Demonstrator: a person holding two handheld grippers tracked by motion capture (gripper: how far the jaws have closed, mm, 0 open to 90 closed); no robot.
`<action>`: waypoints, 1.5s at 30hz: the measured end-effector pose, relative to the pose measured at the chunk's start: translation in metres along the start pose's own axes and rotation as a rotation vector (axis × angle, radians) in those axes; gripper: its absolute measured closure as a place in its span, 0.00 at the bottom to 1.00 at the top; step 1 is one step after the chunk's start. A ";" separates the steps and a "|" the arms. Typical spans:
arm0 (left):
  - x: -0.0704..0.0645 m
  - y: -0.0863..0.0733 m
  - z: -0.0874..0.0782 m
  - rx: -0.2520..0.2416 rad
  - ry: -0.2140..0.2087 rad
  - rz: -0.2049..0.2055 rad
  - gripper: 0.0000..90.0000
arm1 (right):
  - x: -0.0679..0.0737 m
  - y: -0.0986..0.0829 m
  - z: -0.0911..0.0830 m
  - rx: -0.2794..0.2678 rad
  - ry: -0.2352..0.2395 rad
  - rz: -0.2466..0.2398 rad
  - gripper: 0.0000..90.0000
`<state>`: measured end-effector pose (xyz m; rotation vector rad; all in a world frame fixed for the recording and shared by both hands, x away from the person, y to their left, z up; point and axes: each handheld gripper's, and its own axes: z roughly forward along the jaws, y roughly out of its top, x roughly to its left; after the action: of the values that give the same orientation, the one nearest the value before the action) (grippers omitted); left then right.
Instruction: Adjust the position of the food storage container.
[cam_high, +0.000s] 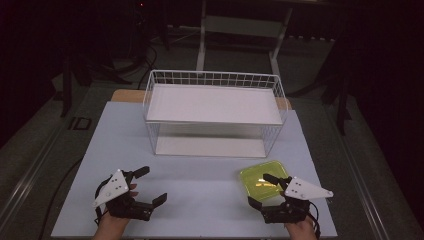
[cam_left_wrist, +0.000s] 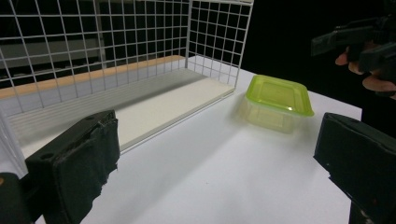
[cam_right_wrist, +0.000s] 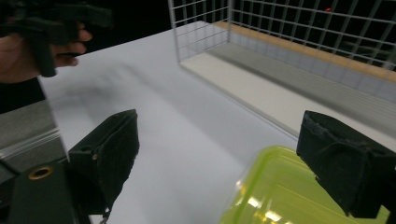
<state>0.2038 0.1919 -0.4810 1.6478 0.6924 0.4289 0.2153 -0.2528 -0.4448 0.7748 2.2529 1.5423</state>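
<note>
A lime-green translucent plastic container (cam_high: 262, 180) lies on the white tabletop (cam_high: 200, 195) at the front right. My right gripper (cam_high: 260, 191) is open at its near edge. In the right gripper view, one jaw hangs over the container (cam_right_wrist: 280, 196) and the other over bare table, and the right gripper (cam_right_wrist: 229, 158) holds nothing. My left gripper (cam_high: 151, 185) stands open at the front left, apart from the container. Looking along the left gripper (cam_left_wrist: 219, 163), the container (cam_left_wrist: 278, 95) sits ahead to the right, past the wide-open jaws.
A white wire rack (cam_high: 215, 80) with a white top board and a white floor board stands at the table's back middle, its open front toward me. The rack (cam_left_wrist: 116, 37) lies close ahead of the left gripper. A wooden strip runs behind it, and the surroundings are dark.
</note>
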 end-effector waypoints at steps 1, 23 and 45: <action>0.000 0.000 0.000 -0.004 0.001 -0.001 0.01 | 0.001 0.001 0.000 -0.006 0.015 0.009 0.14; -0.003 0.001 0.003 -0.001 -0.005 0.014 0.01 | -0.017 0.009 -0.014 0.120 0.012 0.032 0.46; -0.003 -0.001 0.007 0.011 -0.013 0.009 0.01 | -0.025 -0.041 -0.002 0.360 -0.020 -0.034 1.00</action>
<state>0.2062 0.1845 -0.4827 1.6633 0.6787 0.4209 0.2236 -0.2798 -0.4836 0.8329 2.5493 1.1198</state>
